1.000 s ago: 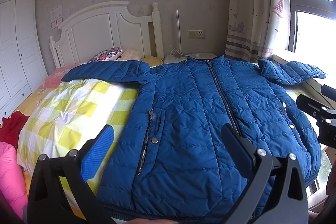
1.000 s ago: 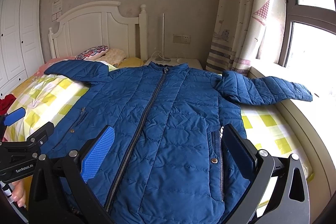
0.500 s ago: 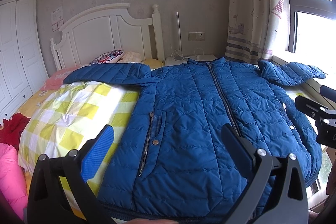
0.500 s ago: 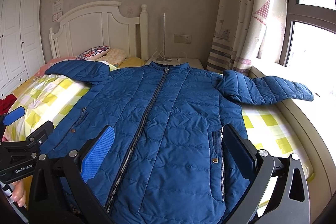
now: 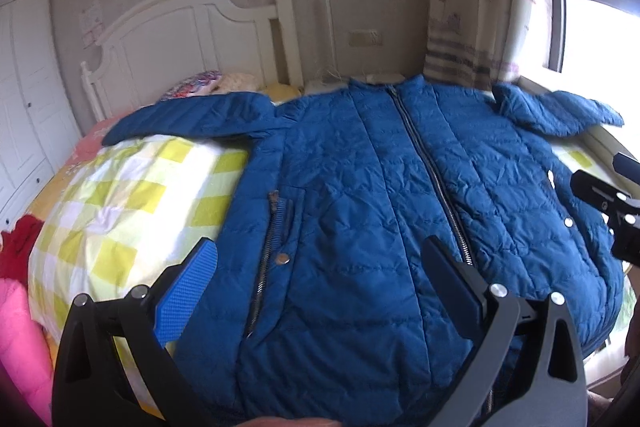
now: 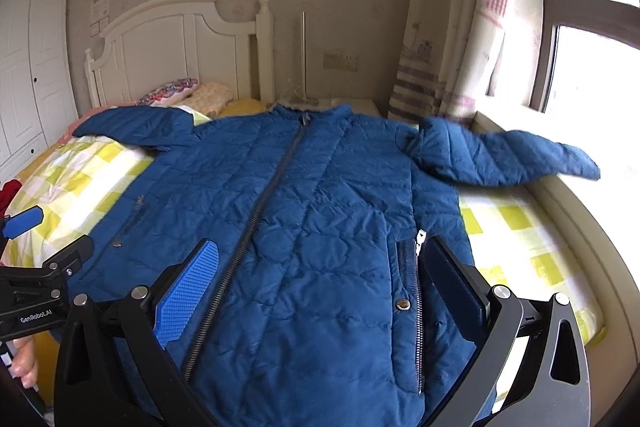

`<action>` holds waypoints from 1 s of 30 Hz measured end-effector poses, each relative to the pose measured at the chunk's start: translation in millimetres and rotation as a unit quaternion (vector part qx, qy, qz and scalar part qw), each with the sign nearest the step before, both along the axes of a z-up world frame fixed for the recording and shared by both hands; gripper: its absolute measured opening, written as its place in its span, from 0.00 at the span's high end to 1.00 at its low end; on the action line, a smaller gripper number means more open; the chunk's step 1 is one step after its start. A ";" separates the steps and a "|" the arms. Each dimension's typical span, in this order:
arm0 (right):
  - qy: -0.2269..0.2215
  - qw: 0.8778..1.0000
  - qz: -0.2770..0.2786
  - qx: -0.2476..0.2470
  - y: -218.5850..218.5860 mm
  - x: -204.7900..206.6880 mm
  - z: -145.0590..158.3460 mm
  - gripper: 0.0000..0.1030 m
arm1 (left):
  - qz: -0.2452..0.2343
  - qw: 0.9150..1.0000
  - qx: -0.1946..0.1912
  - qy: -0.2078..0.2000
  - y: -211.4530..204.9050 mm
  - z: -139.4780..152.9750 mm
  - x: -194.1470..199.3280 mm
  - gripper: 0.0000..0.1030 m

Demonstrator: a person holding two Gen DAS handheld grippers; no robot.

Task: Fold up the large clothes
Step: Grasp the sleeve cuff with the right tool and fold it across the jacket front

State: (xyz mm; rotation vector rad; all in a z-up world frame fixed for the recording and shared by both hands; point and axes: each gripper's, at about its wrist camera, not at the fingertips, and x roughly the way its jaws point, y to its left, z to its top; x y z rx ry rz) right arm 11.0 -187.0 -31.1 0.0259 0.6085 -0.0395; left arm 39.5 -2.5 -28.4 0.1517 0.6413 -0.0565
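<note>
Both claws had drifted closer over the blue jacket (image 5: 380, 195), which lay flat and zipped on the bed (image 5: 120, 195), sleeves toward 10 and 2 o'clock. The left claw (image 5: 320, 291) and right claw (image 6: 320, 291) gaped wide, empty; folding hadn't begun.

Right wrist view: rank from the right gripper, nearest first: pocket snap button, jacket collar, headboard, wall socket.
From the right gripper:
1. Pocket snap button, just ahead, right of centre.
2. Jacket collar, far end of the zipper.
3. Headboard, behind the pillows, left.
4. Wall socket, on the back wall.
</note>
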 end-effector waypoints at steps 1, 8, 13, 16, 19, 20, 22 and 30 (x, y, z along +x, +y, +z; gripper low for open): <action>0.007 1.000 0.002 0.008 -7.0 6.3 -3.5 0.04 | -0.010 1.000 0.006 0.013 -3.5 -4.2 12.2 0.02; 0.072 0.991 -0.073 0.091 -109.5 72.3 -30.2 0.04 | -0.065 0.988 0.038 0.136 -28.7 -39.0 147.3 0.02; 0.099 0.955 -0.210 0.182 -226.3 126.8 -57.3 0.04 | -0.069 0.986 -0.011 0.152 -34.3 -57.7 228.7 0.02; 0.090 0.940 -0.260 0.201 -275.4 153.9 -66.1 0.04 | -0.061 0.983 -0.038 0.169 -30.9 -75.9 261.6 0.02; 0.078 0.929 -0.298 0.205 -307.7 178.8 -69.9 0.04 | -0.074 0.984 -0.062 0.150 -23.7 -82.3 265.3 0.02; 0.074 0.927 -0.305 0.207 -315.9 185.8 -71.2 0.04 | -0.078 0.984 -0.061 0.147 -23.7 -82.8 263.5 0.02; 0.068 0.920 -0.325 0.209 -331.9 202.0 -75.3 0.04 | -0.081 0.984 -0.057 0.146 -24.2 -83.9 263.4 0.02; -0.035 0.956 -0.258 0.138 -296.4 247.8 -36.6 0.76 | -0.081 0.985 -0.053 0.146 -25.6 -83.2 263.2 0.02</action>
